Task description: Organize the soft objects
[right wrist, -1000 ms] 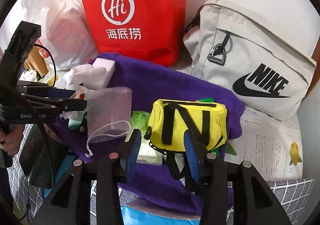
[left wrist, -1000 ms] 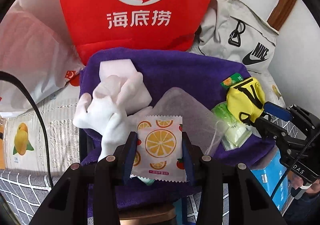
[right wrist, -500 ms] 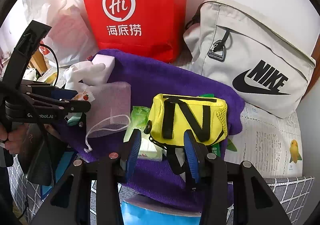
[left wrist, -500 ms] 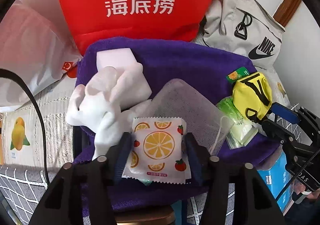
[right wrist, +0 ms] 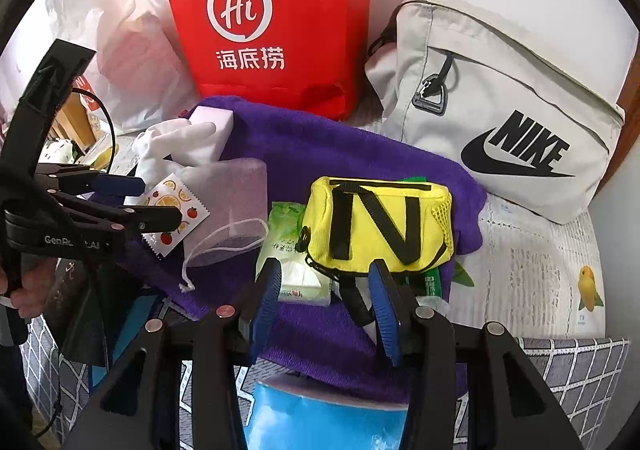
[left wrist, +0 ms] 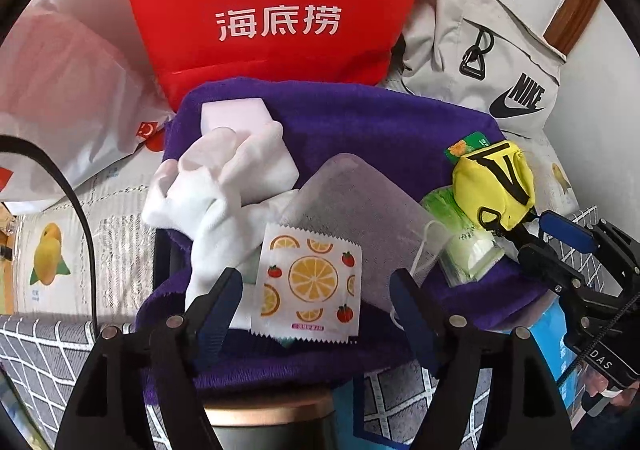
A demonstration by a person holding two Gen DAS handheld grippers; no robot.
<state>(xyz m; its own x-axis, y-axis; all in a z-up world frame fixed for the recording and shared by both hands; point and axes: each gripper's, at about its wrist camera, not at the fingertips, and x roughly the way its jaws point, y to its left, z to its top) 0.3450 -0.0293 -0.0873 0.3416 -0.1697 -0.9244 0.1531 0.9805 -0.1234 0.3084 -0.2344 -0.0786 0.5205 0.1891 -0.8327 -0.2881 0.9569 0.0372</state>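
A folded purple plush towel covers the middle of a surface spread with a pale cloth printed with yellow fruit and a grey cloth with a white grid; a plain white wall stands behind. At the towel's far edge stands a red paper bag with a white "Hi" roundel and the characters 海底捞. Beside it, off the towel's far right corner, leans a pale grey fabric bag marked NIKE with a black swoosh. A crumpled white plastic bag lies off the far left corner.

On the towel's left half lie a white foam block, crumpled white gloves, a translucent grey drawstring pouch and, at the near edge, a white sachet printed with orange slices and tomatoes. The left gripper is opening: its jaws stand apart on either side of the sachet, clear of it. That gripper's body reads partly "GenR…AI" in the right wrist view.

On the right half, a small yellow pouch with black straps rests over a green tissue pack. The right gripper is part-spread at the pouch's near edge; I cannot tell whether its pads touch the pouch or its strap.
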